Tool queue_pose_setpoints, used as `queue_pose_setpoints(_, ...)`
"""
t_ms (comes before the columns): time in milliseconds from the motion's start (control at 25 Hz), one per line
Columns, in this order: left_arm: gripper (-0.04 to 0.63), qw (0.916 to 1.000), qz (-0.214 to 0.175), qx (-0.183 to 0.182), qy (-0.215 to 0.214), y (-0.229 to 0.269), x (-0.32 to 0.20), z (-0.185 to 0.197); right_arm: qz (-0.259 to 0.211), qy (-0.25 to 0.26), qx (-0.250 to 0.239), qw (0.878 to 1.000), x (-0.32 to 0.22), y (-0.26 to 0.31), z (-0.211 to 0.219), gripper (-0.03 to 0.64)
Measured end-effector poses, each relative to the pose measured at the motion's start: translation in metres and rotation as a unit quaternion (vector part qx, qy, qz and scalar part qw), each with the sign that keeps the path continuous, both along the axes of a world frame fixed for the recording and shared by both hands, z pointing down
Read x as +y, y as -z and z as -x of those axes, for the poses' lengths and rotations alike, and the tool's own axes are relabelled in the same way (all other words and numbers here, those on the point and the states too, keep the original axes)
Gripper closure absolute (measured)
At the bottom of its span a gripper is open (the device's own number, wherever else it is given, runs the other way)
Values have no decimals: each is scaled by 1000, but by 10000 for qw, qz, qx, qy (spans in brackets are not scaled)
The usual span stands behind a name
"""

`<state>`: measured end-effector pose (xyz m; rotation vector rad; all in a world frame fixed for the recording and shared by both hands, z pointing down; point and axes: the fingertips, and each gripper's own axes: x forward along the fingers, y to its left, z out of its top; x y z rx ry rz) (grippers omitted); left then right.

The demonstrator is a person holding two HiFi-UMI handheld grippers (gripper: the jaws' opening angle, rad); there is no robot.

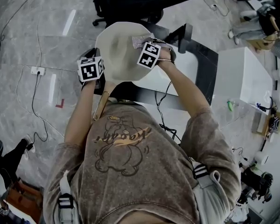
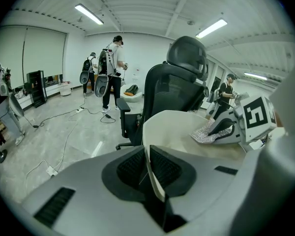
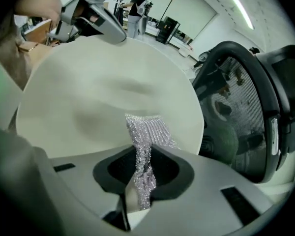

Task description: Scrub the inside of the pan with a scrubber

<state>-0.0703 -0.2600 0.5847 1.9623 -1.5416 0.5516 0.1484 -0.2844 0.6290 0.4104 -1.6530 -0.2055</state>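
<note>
The person is holding the cream pan (image 1: 119, 50) up off the white table (image 1: 189, 64), over that table's left end, with its inside tilted toward the right gripper (image 3: 142, 168). The left gripper (image 2: 150, 161) is clamping the pan's thin rim, which is standing edge-on between its two dark pads. The right gripper's jaws are squeezing a silvery mesh scrubber (image 3: 146, 132). The scrubber's pinched part is running down between the pads, and its free end is fanning out flat against the pan's inner surface, near the rim on the side of the black office chair (image 3: 246, 97). The two grippers are sitting on opposite sides of the pan, left on the rim and right inside the bowl.
</note>
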Motion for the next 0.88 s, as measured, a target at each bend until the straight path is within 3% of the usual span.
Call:
queue_pose_setpoints(200,551,10000,7,-14,17,-1,0,-1,750,200,365,9963,26,-3,-5,526)
queue_pose_setpoints(360,551,10000,30,0,53,0,1,-2,1607,298,559,9850,58,-5,-7,526)
queue_pose_setpoints(480,551,10000,42,15,56,0,0,-3,1993,73,830,9764,77,-1,-20,526)
queue_pose_setpoints(680,551,10000,29,-54,64,0,-2,-4,2689,142,416,9622,107,-4,-2,526)
queue_pose_setpoints(880,554,9999,67,-76,122,-4,-2,-6,3084,185,451,9500,128,-3,5,526)
